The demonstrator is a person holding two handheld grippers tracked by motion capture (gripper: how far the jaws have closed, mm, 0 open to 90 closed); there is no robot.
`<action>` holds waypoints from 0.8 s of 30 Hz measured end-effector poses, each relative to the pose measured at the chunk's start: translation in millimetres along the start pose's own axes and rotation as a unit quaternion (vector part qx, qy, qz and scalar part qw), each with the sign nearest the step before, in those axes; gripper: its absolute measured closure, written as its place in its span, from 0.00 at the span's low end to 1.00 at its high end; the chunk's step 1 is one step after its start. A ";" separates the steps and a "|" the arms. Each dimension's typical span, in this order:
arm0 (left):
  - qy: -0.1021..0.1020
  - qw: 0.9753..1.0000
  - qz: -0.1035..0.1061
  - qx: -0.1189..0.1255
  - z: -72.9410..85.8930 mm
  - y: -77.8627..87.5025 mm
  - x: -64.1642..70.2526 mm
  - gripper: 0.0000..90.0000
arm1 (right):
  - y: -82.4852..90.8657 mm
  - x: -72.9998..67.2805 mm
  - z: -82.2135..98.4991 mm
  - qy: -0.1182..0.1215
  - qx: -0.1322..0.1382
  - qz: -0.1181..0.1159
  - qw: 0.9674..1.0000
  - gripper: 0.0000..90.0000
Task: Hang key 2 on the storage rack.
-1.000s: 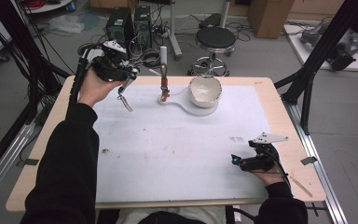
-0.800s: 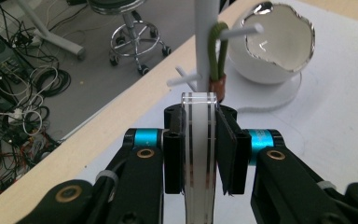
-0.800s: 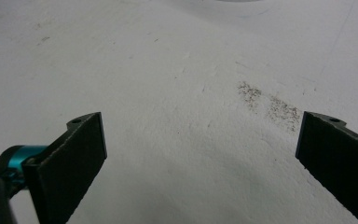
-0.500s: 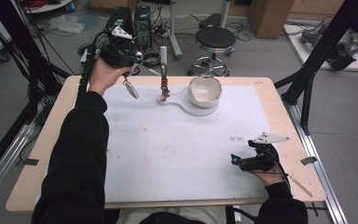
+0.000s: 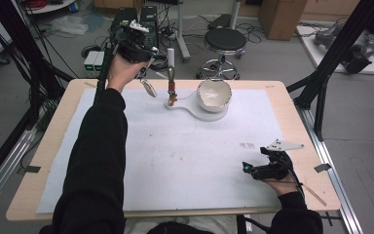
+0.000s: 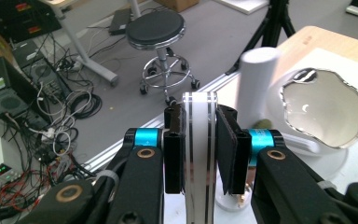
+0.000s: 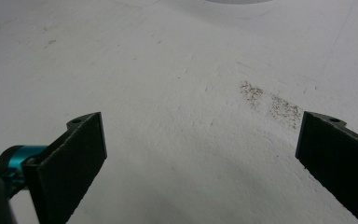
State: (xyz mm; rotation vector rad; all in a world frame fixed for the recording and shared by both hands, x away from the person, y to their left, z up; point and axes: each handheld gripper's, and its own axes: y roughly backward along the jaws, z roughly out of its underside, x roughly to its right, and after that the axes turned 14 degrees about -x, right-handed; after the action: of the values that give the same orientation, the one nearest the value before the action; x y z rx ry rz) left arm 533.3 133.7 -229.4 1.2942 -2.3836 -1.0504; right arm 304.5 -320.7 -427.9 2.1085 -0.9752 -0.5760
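Wooden tabletop (image 5: 292, 105) under white mat; cabled grey floor, black stool (image 5: 227, 37) behind. Left gripper (image 5: 143, 73) fingers clamped on shiny metal spoon (image 5: 149, 87), raised near white bowl (image 5: 214, 94). Right gripper (image 5: 247, 168) fingers wide, empty. Spoon bowl hidden in left gripper view.

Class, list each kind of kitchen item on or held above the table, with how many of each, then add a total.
Spoon, held in the left claw: 1
Bowl: 1
White board with a handle, under the bowl: 1
Upright tool with a white handle, standing on the board's handle end: 1
Total: 4
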 end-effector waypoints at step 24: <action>0.094 0.991 -0.054 0.073 -7.8 -38.0 2.2 0.82 | 3.6 1.5 2.1 -0.003 0.010 0.008 1.000 0.01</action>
State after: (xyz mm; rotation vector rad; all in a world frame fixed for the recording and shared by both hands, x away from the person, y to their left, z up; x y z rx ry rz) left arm 560.0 114.8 -250.2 1.5141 -2.3064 -0.7521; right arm 302.4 -324.4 -426.6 2.1148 -1.0046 -0.5673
